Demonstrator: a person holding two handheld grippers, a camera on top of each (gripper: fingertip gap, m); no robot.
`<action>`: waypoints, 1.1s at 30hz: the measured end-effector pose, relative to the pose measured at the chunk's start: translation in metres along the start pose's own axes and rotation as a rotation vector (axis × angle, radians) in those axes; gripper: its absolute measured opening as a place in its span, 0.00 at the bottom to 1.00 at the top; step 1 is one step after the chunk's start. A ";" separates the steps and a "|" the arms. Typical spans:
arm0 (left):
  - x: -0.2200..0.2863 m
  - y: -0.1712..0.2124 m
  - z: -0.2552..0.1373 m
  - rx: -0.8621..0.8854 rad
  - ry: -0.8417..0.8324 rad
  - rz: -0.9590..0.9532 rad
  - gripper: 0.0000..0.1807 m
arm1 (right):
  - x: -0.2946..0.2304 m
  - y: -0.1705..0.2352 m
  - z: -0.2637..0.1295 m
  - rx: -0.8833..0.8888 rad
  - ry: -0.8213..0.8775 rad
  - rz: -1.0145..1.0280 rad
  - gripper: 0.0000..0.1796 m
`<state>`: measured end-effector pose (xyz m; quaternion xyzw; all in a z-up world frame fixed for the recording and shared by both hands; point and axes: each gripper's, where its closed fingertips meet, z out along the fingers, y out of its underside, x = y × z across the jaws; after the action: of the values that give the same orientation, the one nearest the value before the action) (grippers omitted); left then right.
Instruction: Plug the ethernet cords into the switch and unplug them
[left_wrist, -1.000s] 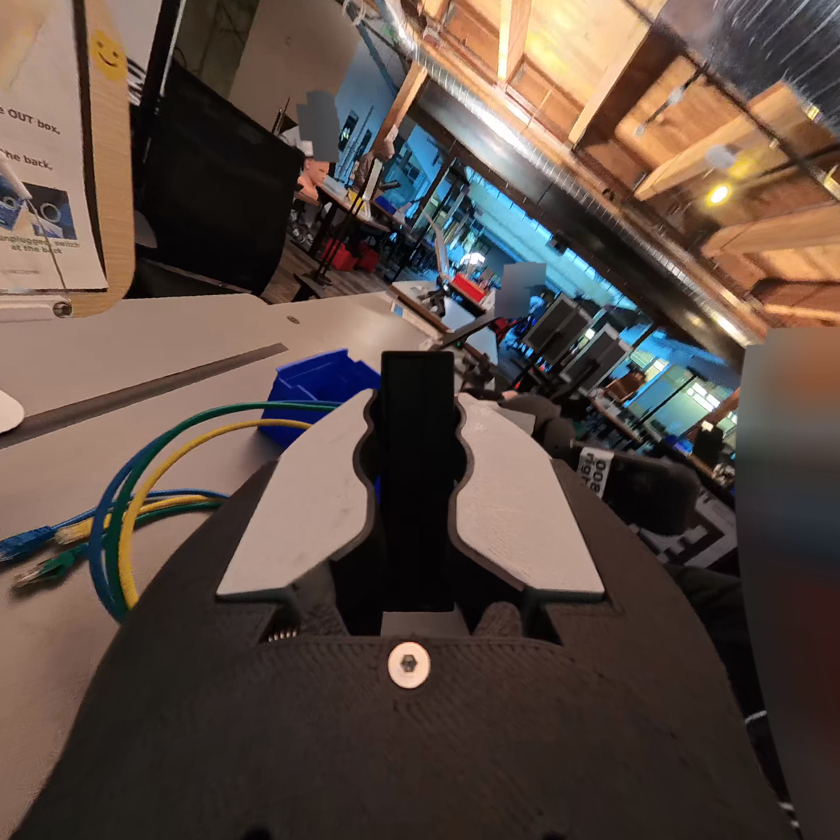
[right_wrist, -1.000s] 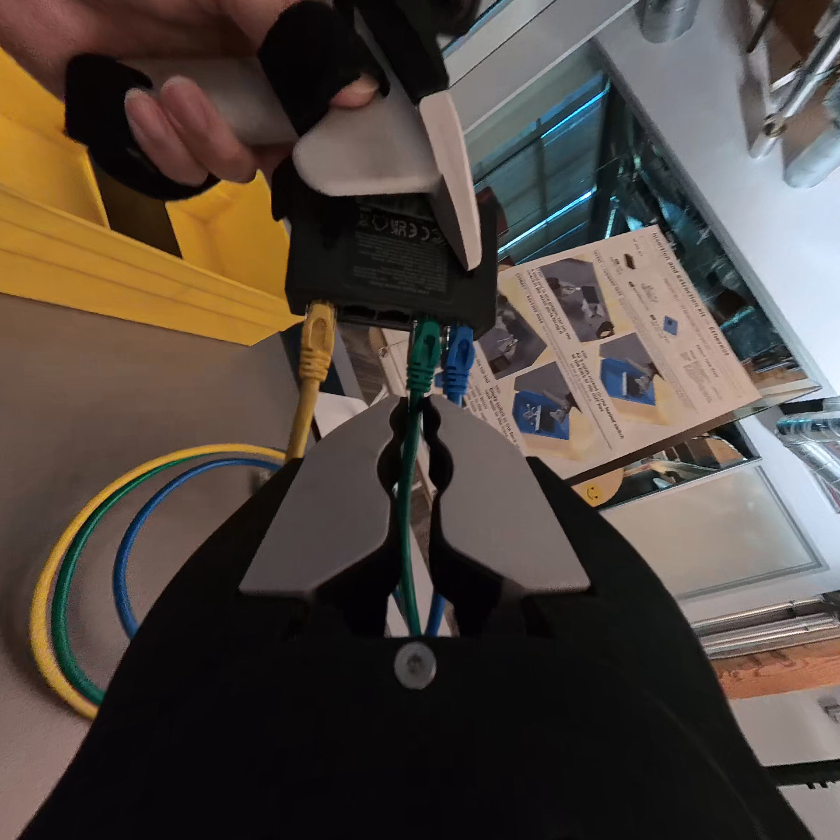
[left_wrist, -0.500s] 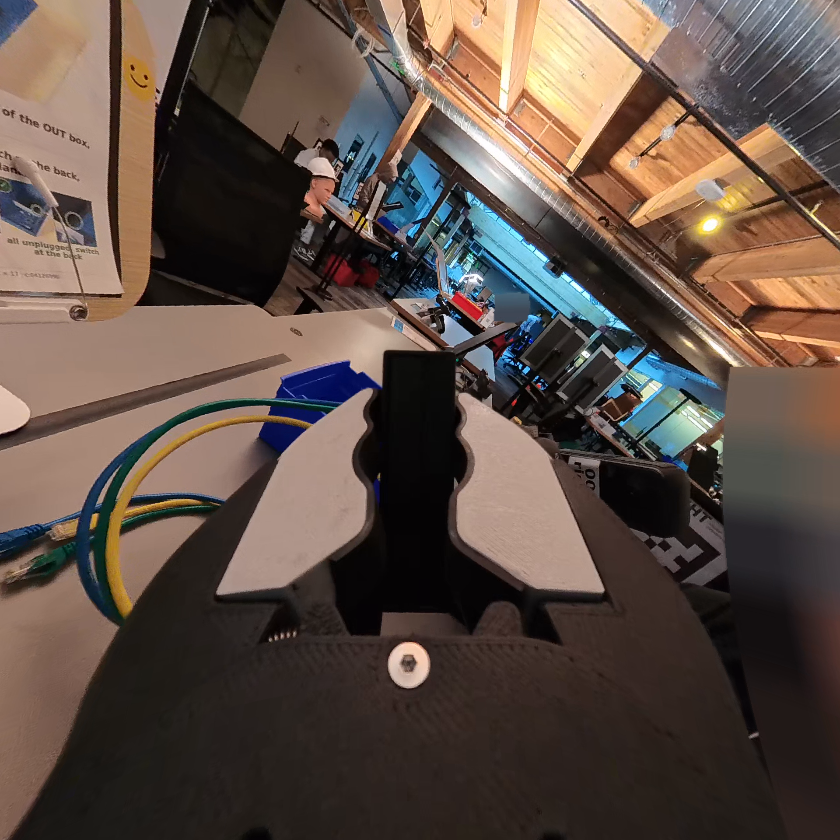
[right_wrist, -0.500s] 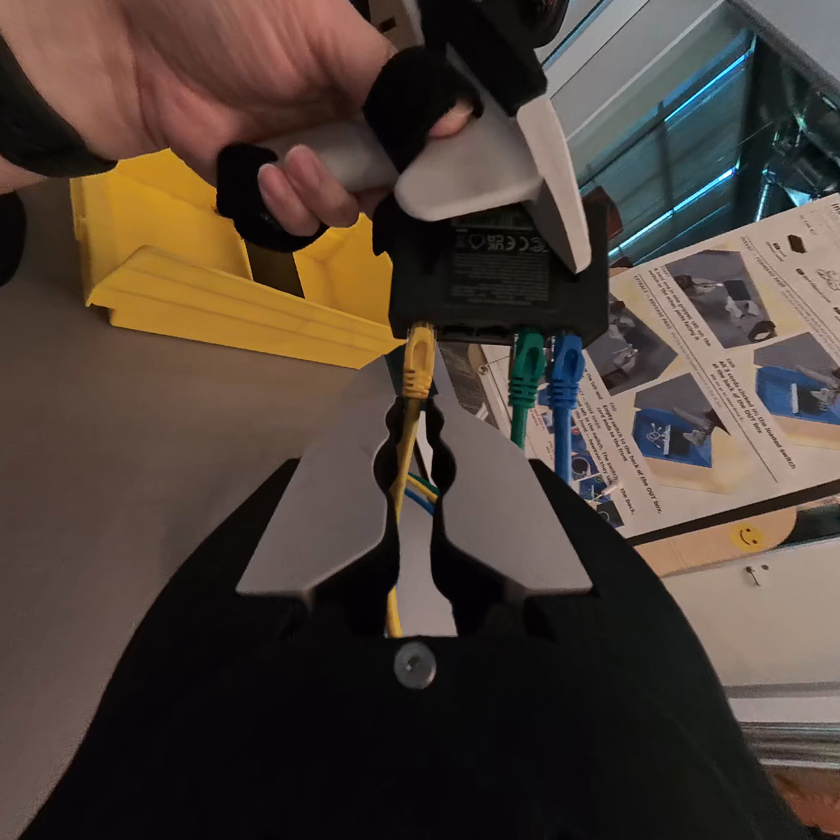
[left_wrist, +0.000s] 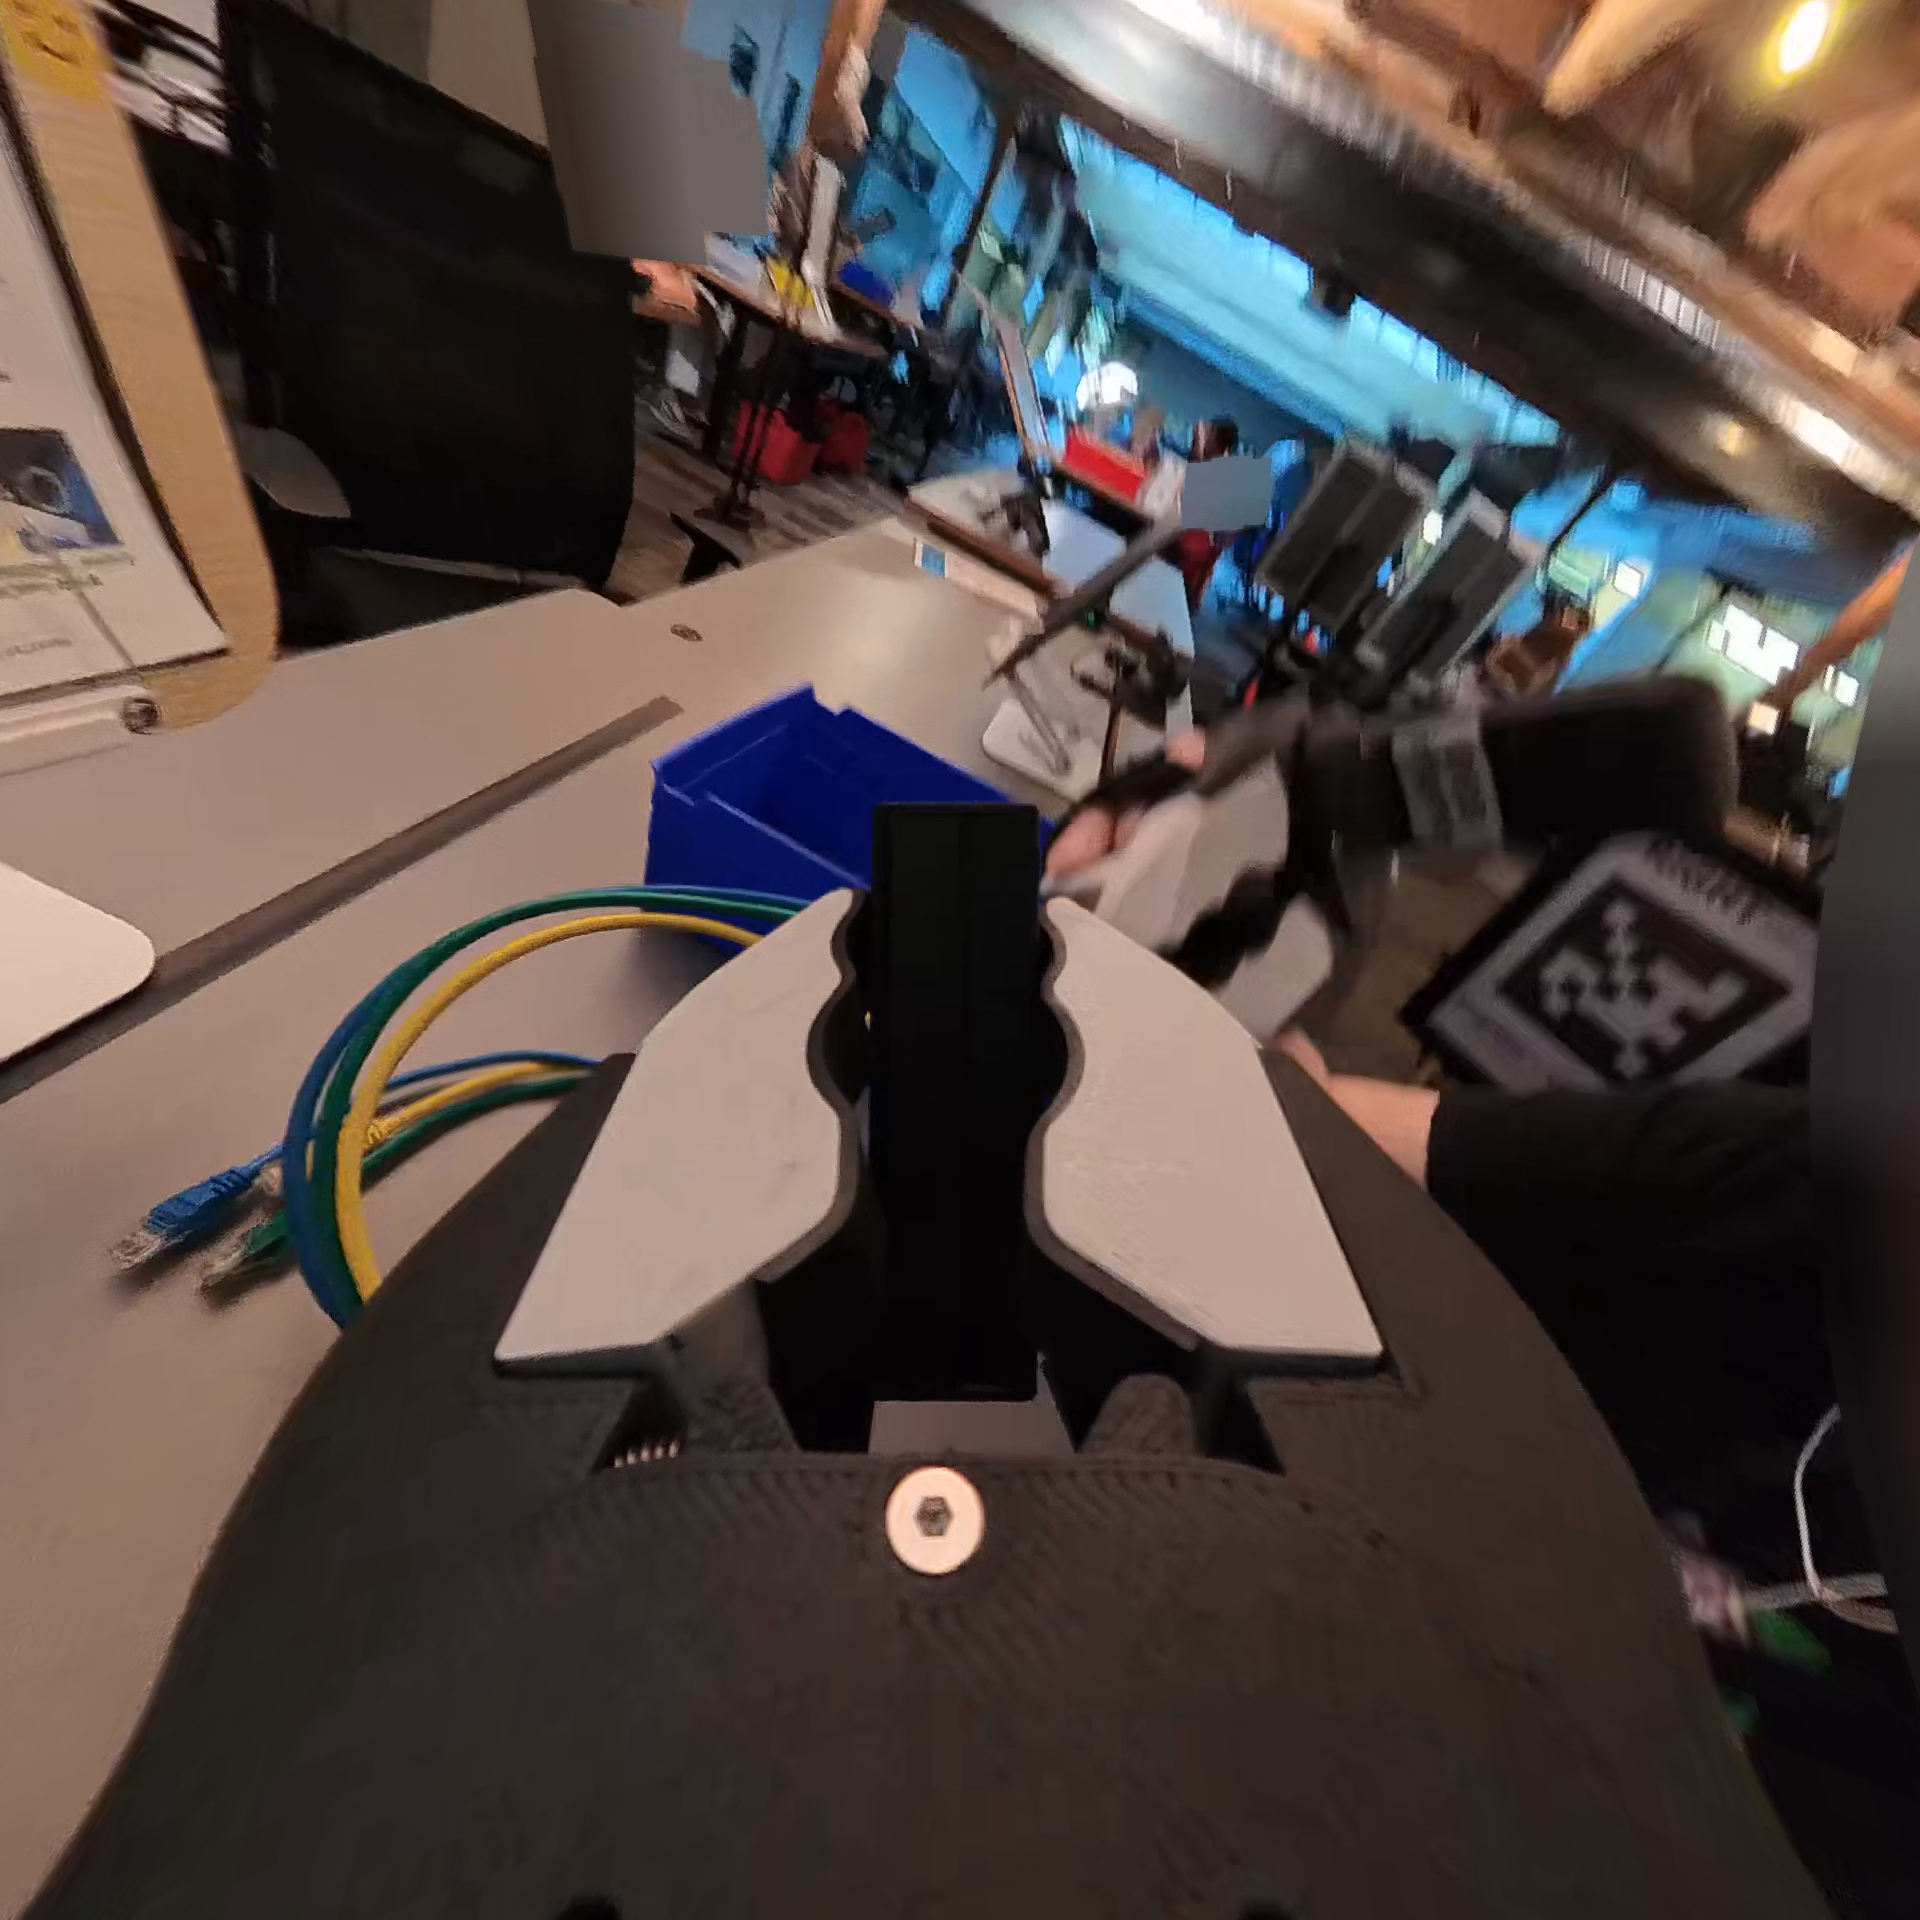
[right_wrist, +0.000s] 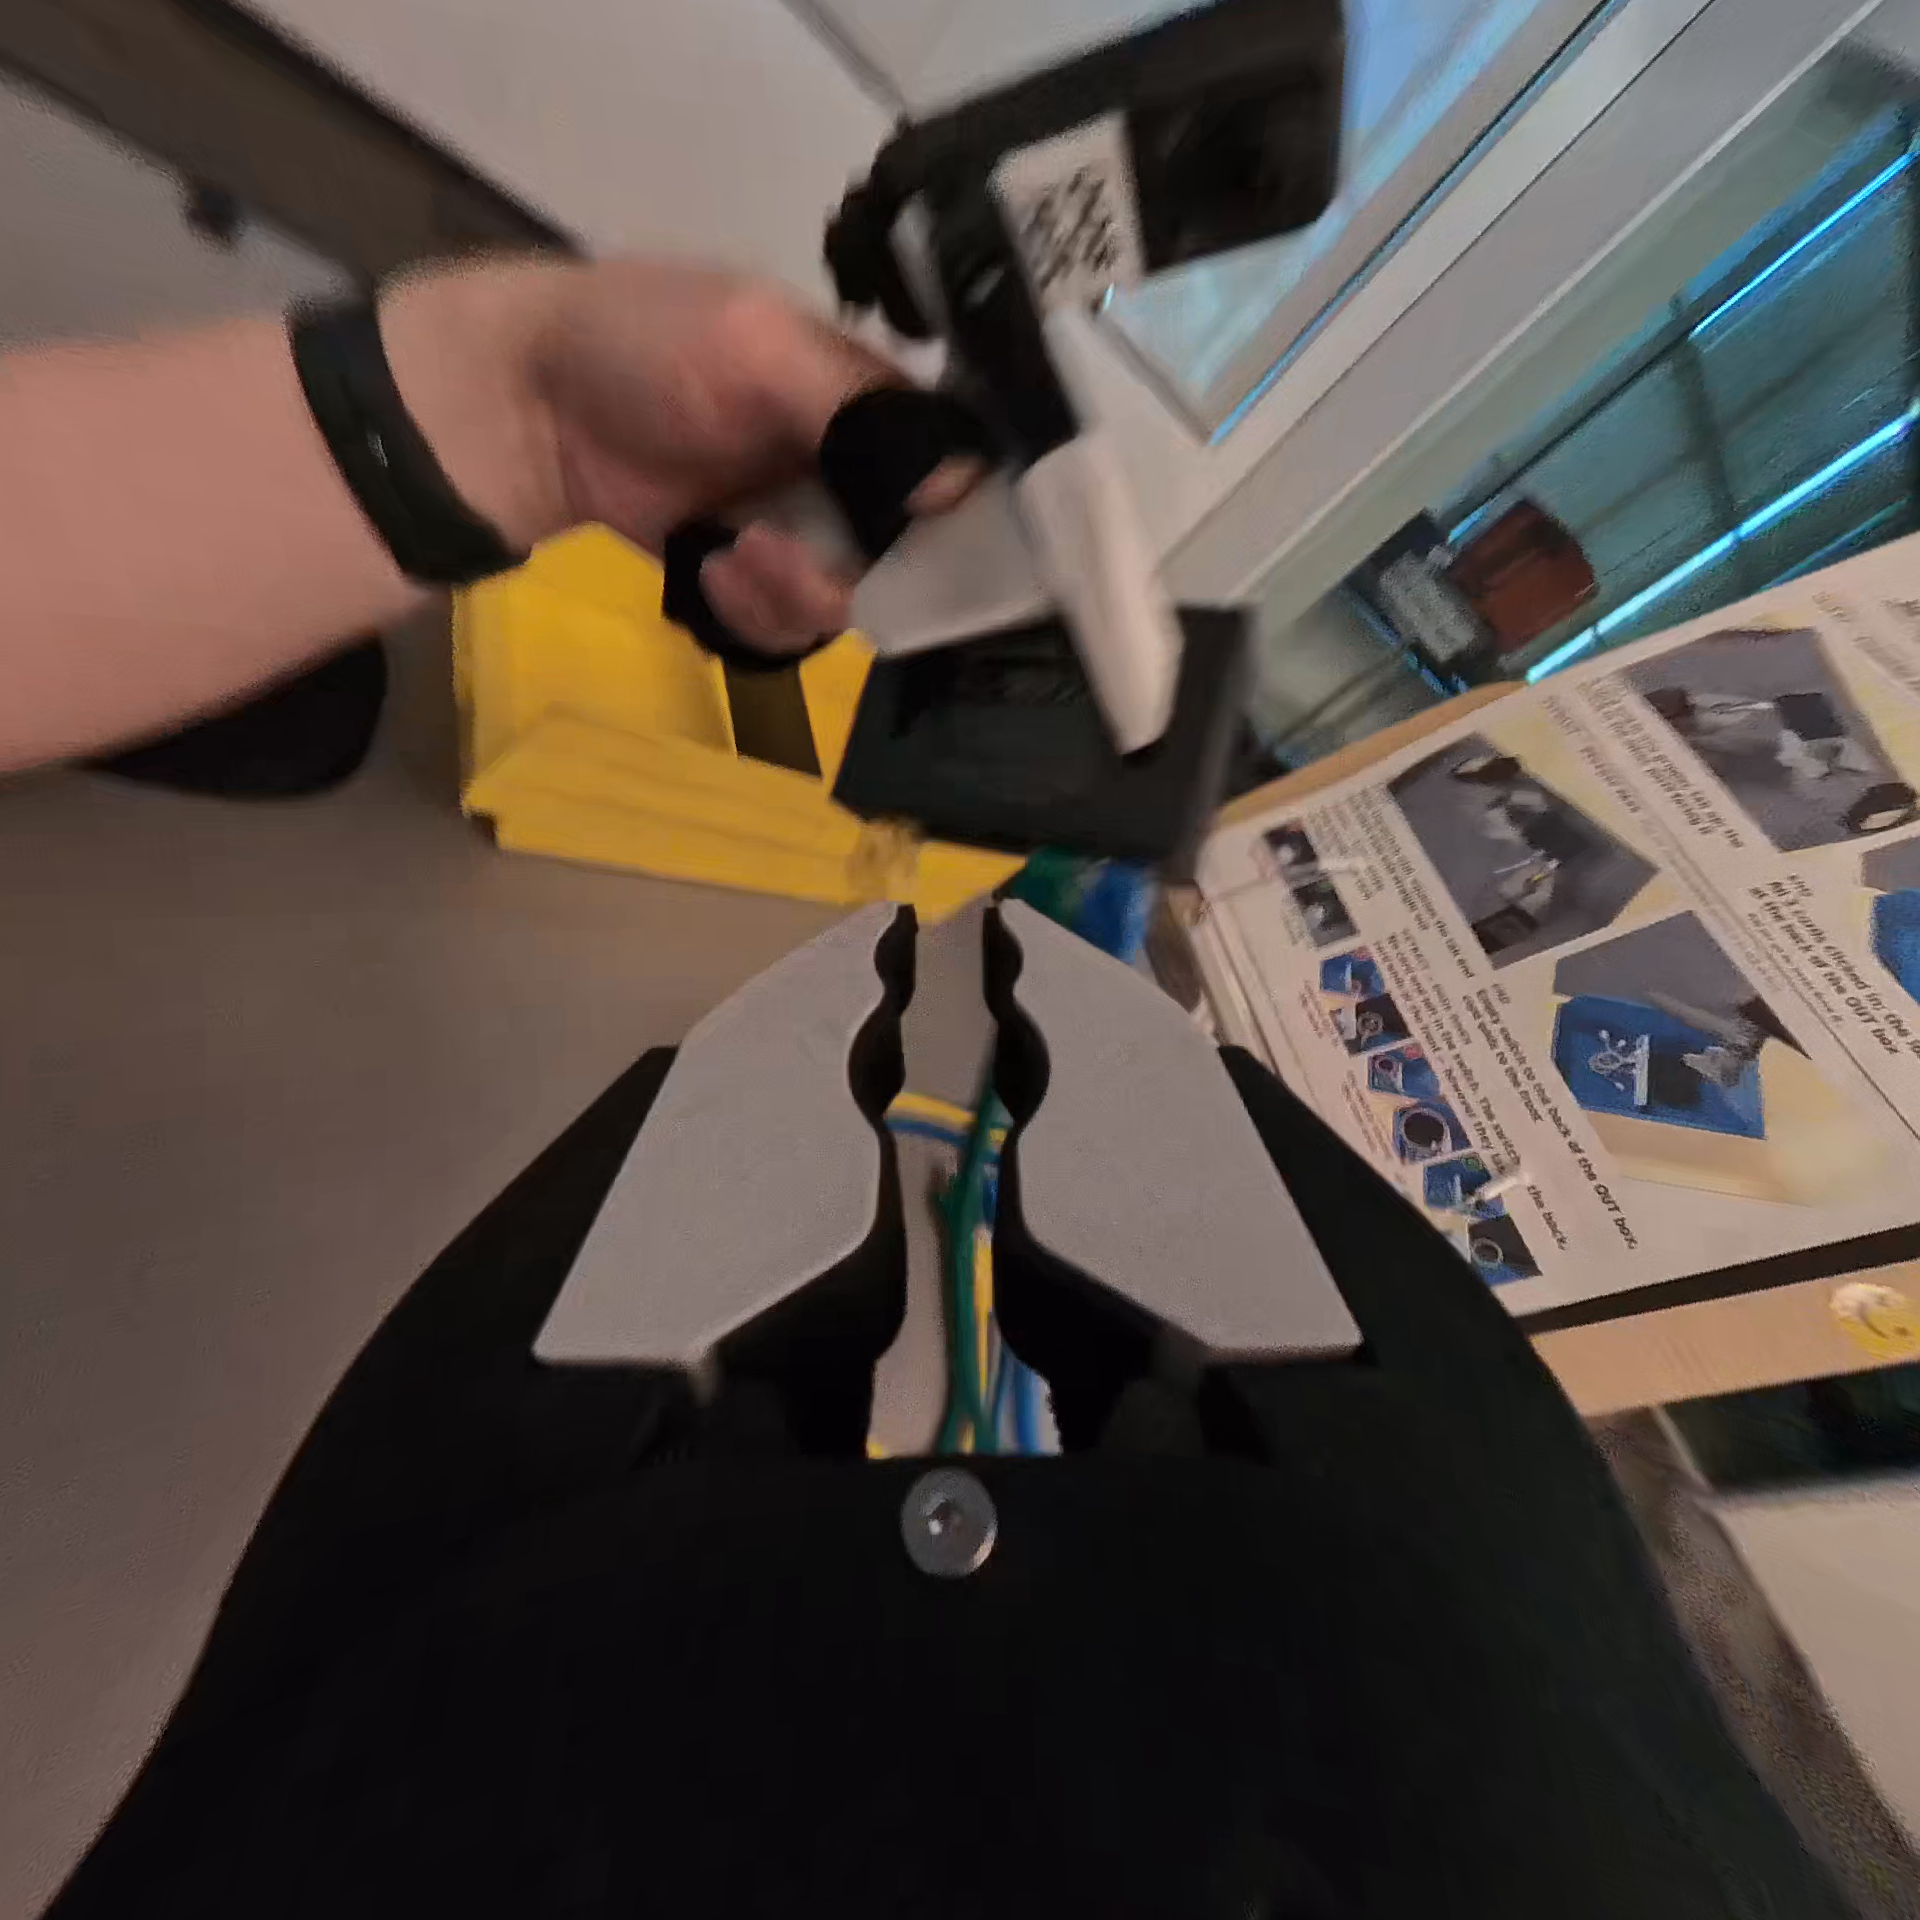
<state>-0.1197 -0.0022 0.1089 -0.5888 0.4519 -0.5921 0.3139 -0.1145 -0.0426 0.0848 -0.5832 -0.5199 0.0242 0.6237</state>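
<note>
My left gripper is shut on the black switch, which stands up between its jaws. In the right wrist view a hand holds that gripper, one finger across the tilted switch. A green plug and a blue plug sit in its lower edge. A blurred yellow plug is beside them. My right gripper is just below the switch, its jaws a narrow gap apart with nothing between the tips. The cords run under it. The cord loop lies on the table, loose ends at the left.
A blue bin stands on the grey table beyond the cord loop. A yellow bin lies behind the switch. An instruction sheet on a board stands to the right. The other hand and gripper show blurred at the right. About 6 cm separates my left fingertips from my right.
My right gripper moved from the green cord to the yellow cord, then drew back from the switch. The switch has tilted and both views have swung and blurred.
</note>
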 end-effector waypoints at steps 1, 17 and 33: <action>0.005 0.006 0.002 -0.046 0.012 0.025 0.15 | 0.007 -0.009 -0.009 0.070 0.009 0.053 0.07; 0.038 0.055 0.046 -0.346 0.070 0.252 0.15 | -0.044 0.028 0.001 -0.014 -0.610 0.654 0.16; -0.056 0.010 -0.010 0.033 -0.278 -0.197 0.33 | 0.034 0.031 -0.038 0.180 -0.352 0.732 0.16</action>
<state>-0.1247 0.0461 0.0780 -0.7011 0.3346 -0.5403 0.3233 -0.0552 -0.0378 0.0912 -0.6599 -0.3726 0.3889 0.5239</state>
